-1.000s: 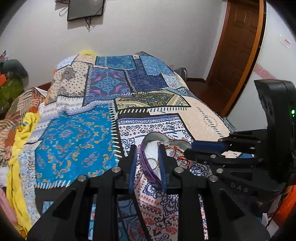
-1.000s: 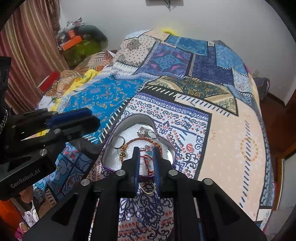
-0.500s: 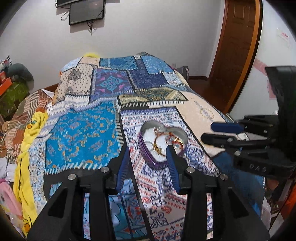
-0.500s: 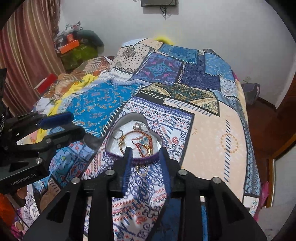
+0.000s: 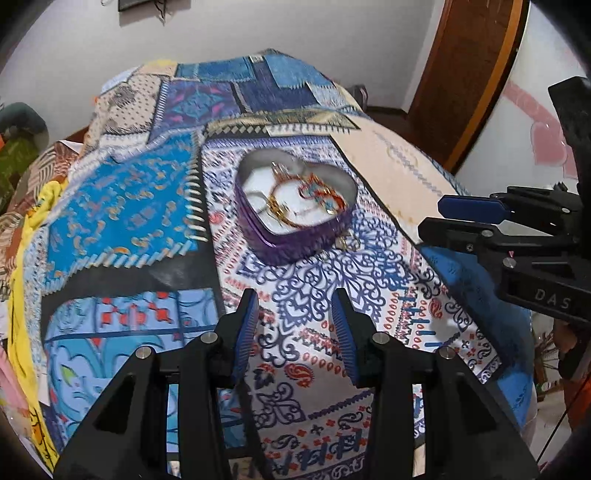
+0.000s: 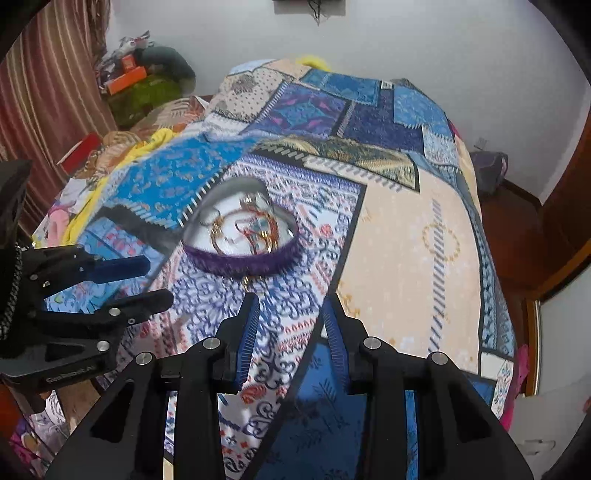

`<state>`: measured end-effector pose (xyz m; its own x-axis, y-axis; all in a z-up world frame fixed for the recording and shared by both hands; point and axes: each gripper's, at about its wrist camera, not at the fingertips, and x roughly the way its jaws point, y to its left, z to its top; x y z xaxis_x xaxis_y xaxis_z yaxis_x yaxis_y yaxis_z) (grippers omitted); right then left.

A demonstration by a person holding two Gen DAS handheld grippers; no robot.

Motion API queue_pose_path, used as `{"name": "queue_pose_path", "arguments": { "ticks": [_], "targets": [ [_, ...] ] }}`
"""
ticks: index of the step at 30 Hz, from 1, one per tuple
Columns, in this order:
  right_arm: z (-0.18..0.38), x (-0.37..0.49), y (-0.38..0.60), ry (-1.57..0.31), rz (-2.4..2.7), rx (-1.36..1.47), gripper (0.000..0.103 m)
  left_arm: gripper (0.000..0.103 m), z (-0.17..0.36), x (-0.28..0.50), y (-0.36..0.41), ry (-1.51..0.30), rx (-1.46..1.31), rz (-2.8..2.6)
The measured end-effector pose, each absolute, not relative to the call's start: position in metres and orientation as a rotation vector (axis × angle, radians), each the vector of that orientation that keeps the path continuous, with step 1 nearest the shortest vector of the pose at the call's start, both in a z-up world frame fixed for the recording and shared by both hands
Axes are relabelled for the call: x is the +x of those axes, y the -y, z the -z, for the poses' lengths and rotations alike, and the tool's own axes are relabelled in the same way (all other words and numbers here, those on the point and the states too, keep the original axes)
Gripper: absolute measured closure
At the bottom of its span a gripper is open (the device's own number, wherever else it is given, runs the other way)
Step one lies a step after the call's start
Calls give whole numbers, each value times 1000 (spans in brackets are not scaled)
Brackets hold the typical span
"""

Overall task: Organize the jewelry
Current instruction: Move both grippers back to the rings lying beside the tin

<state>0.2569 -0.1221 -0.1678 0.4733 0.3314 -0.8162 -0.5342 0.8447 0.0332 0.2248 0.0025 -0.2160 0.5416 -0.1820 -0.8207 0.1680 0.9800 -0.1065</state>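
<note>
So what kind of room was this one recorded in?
Most likely a bedroom in a home: a bed under a patchwork bedspread, a wooden door, striped curtains and a wall-mounted screen. The heart-shaped jewelry tin sits on the bed.

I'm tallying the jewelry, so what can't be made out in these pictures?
- Pieces in the heart-shaped tin: tangled and motion-blurred in both wrist views, uncountable.
- Small gold piece on the bedspread beside the tin: too small and blurred to identify.
- Tin's near floor: hidden by its wall, right wrist view.
</note>
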Motion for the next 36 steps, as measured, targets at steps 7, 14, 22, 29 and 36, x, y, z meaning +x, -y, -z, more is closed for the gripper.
{"name": "queue_pose_path", "arguments": {
  "ticks": [7,14,22,29,36],
  "targets": [
    [183,259,128,-970,-535,-245,70,63,229,241,5,-1003,-30,226],
    [190,265,131,-986,-550,-232,70,68,231,251,10,-991,-14,252],
    [193,270,127,-983,-571,-222,70,79,231,253,17,-993,14,287],
    [195,272,125,-986,-584,-223,70,79,235,266,16,-993,-3,283],
    [196,274,126,-987,-592,-224,70,82,238,269,18,-984,21,304]
  ]
}}
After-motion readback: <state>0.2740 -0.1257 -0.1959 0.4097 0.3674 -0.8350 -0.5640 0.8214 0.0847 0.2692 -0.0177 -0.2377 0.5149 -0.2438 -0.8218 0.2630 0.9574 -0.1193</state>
